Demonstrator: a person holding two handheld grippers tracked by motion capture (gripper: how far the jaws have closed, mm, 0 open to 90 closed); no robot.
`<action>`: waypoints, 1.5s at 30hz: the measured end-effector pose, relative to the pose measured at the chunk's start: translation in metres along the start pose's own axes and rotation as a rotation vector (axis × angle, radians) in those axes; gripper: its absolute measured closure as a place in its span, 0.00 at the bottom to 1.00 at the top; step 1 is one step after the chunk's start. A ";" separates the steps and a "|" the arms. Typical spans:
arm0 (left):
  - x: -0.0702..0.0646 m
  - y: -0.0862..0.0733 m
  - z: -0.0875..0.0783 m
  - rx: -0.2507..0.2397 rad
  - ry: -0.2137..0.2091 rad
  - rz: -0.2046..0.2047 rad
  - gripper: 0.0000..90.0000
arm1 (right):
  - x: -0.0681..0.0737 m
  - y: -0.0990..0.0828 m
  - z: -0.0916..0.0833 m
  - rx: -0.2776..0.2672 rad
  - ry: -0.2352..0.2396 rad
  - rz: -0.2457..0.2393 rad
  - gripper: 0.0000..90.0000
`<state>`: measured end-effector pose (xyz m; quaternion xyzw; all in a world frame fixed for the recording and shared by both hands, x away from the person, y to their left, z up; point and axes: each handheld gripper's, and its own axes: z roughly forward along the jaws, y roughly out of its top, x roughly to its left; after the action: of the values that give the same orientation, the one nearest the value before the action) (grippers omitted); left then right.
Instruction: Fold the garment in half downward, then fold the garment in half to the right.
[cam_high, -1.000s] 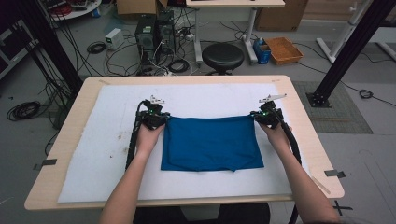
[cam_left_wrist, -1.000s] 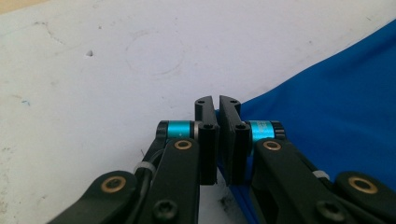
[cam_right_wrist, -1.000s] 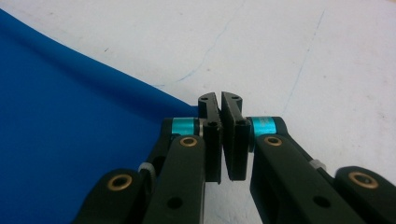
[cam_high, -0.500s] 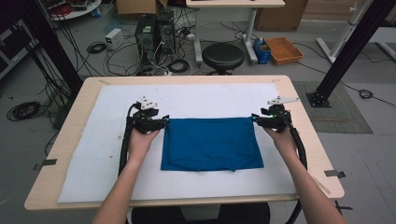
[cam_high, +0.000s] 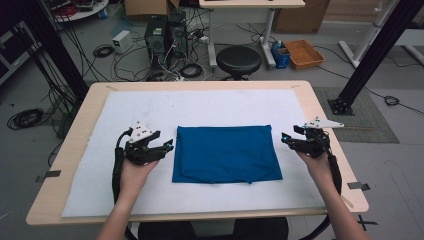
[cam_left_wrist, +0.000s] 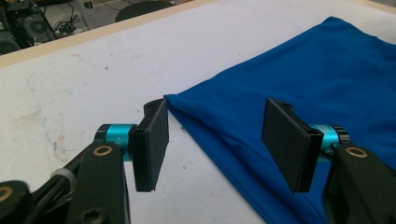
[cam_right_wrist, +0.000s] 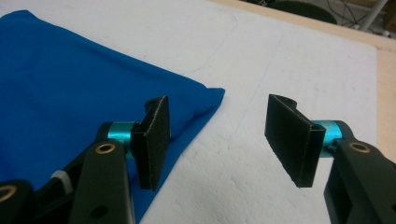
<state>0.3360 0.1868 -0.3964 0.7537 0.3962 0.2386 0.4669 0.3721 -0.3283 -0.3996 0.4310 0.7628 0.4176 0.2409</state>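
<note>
A folded blue cloth (cam_high: 225, 154) lies flat in the middle of the white mat. My left gripper (cam_high: 166, 146) hovers just off the cloth's left edge. Its jaws have just been opening and stand wide apart. In the left gripper view (cam_left_wrist: 219, 140) the cloth (cam_left_wrist: 327, 79) has its corner ahead of the pads, untouched. My right gripper (cam_high: 286, 140) is beside the cloth's right edge. Its jaws have also just been opening, with nothing gripped. In the right gripper view (cam_right_wrist: 224, 140) the cloth (cam_right_wrist: 70, 84) lies to the left under one pad.
The white foam mat (cam_high: 100, 165) covers most of the wooden table (cam_high: 320, 100). Behind the table stand a black stool (cam_high: 238, 60), a computer tower (cam_high: 156, 35) with cables, and a cardboard box (cam_high: 304, 52). A black frame post (cam_high: 370, 55) rises at right.
Both grippers were shut on the cloth's far corners; they have let go, opened, and drawn outward and back toward the person. The cloth stays flat.
</note>
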 end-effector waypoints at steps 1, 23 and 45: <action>0.000 0.000 0.000 -0.001 0.000 -0.002 0.45 | -0.001 0.000 0.000 -0.005 0.003 0.001 0.44; -0.004 -0.001 -0.005 -0.016 -0.038 0.000 0.45 | -0.005 0.005 -0.006 -0.049 0.010 0.009 0.44; -0.013 -0.013 -0.011 0.066 -0.049 -0.156 0.45 | -0.004 0.009 -0.011 -0.064 0.042 -0.020 0.43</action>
<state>0.3155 0.1845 -0.4033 0.7412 0.4498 0.1698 0.4685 0.3702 -0.3336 -0.3862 0.4063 0.7584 0.4483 0.2425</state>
